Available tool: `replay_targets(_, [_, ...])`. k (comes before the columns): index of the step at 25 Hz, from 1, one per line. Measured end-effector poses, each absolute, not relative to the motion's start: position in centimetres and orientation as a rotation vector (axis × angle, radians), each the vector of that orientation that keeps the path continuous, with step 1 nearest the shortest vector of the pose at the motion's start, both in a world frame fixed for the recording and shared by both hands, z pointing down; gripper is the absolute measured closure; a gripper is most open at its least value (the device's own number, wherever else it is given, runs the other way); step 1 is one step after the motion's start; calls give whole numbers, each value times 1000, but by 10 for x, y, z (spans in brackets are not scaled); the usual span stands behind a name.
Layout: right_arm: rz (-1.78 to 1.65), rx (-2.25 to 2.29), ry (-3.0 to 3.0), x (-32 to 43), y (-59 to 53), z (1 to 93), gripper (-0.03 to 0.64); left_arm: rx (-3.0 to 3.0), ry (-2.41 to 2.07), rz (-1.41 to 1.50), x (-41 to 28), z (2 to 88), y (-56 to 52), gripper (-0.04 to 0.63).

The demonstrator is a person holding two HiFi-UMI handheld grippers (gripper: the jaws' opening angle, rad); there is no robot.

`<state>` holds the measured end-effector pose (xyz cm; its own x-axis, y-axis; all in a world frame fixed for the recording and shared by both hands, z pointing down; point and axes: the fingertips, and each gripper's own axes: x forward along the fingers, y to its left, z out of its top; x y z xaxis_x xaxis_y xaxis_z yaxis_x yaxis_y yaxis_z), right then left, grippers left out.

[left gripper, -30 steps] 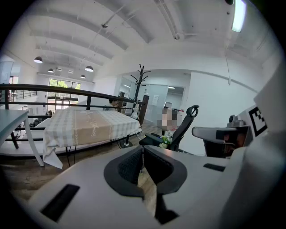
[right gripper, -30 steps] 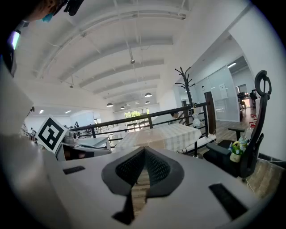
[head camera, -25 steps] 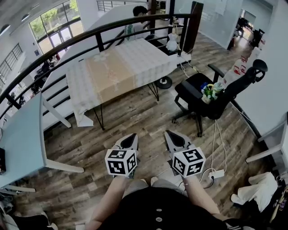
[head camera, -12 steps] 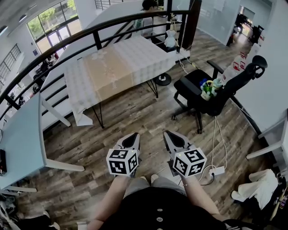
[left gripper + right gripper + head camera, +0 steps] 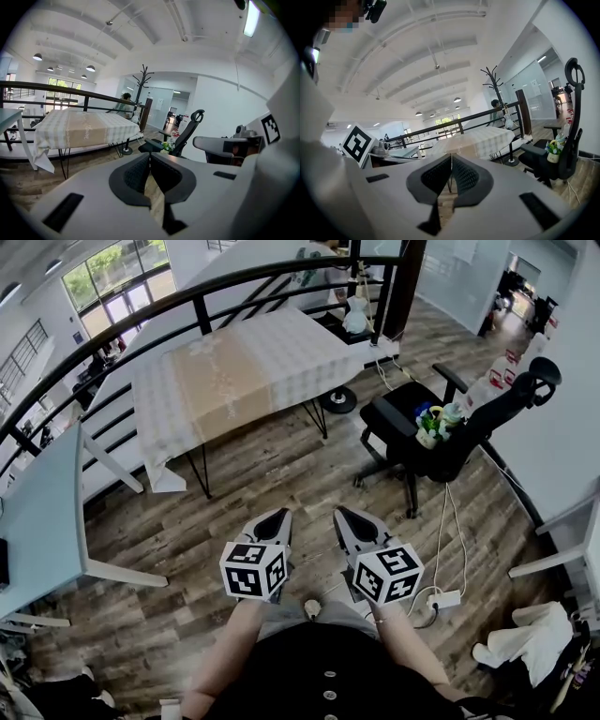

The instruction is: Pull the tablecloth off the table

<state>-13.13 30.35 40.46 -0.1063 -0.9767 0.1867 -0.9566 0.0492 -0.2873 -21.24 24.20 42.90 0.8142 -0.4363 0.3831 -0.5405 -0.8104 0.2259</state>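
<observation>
A checked white tablecloth (image 5: 234, 371) with a tan band down its middle covers a table on black hairpin legs by the railing; it shows too in the left gripper view as the tablecloth (image 5: 82, 129) and in the right gripper view as the tablecloth (image 5: 480, 137). My left gripper (image 5: 279, 513) and right gripper (image 5: 339, 513) are held side by side over the wooden floor, well short of the table. Both are shut, tips together, with nothing between them. Each points toward the table.
A black office chair (image 5: 441, 442) with a small plant on its seat stands right of the table. A light blue table (image 5: 42, 512) is at the left. A black railing (image 5: 187, 306) runs behind the cloth-covered table. Cables and a power strip (image 5: 442, 599) lie at the right.
The table and chair have slid slightly nearer in the head view, and both grippers have edged forward together. Their jaws stay shut.
</observation>
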Motion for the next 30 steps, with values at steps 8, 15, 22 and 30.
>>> replay_targets(8, [-565, -2015, 2263, -119, 296, 414, 589, 2659, -717, 471, -189, 438, 240, 575])
replay_targets(15, [-598, -1972, 2256, -101, 263, 421, 589, 2659, -667, 467, -159, 441, 206, 575])
replay_targets(22, [-603, -2002, 2243, -64, 193, 421, 589, 2663, -609, 453, -118, 435, 135, 575])
replay_targets(30, [-634, -1971, 2261, -35, 91, 408, 589, 2658, -580, 421, -90, 419, 39, 575])
